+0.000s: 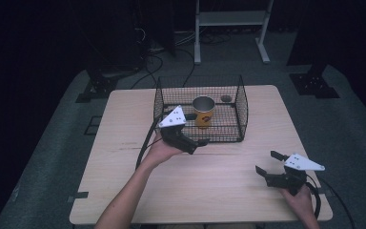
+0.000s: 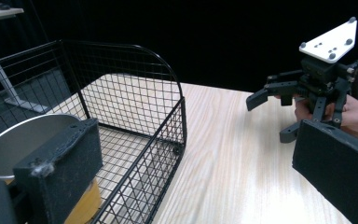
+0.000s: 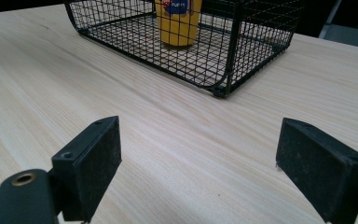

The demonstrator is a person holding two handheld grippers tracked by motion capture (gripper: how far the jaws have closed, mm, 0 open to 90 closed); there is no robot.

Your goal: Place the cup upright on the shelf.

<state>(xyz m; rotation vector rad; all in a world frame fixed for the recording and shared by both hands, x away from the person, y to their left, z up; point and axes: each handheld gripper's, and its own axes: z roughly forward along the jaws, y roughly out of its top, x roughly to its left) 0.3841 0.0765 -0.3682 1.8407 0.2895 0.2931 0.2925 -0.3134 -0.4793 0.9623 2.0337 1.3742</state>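
The person's two forearms are coming in nearest in the high view, the left tool (image 1: 196, 143) hovering at the open front of the wire basket (image 1: 242, 102), its jaws looking wide, and the right tool (image 1: 269, 163) sitting well apart over the bare desk (image 1: 124, 157), jaws also spread. The yellow cup (image 1: 203, 111) is standing upright inside the basket, just beyond the left tool.

In the left gripper view, the tool's jaws are gaping wide and holding nothing; the cup's (image 2: 25, 140) metal rim is lying right behind the left jaw, not between the two, with the basket's side wall (image 2: 168, 126) ahead and the right tool (image 2: 279, 114) farther off.

In the right gripper view, the right tool is standing wide and empty, the cup (image 3: 178, 21) far ahead inside the basket (image 3: 233, 56).

To grasp the cup well, I'd judge the left tool should be swinging toward it until the cup sits squarely between the jaws, keeping clear of the wire wall, then closing below the rim.
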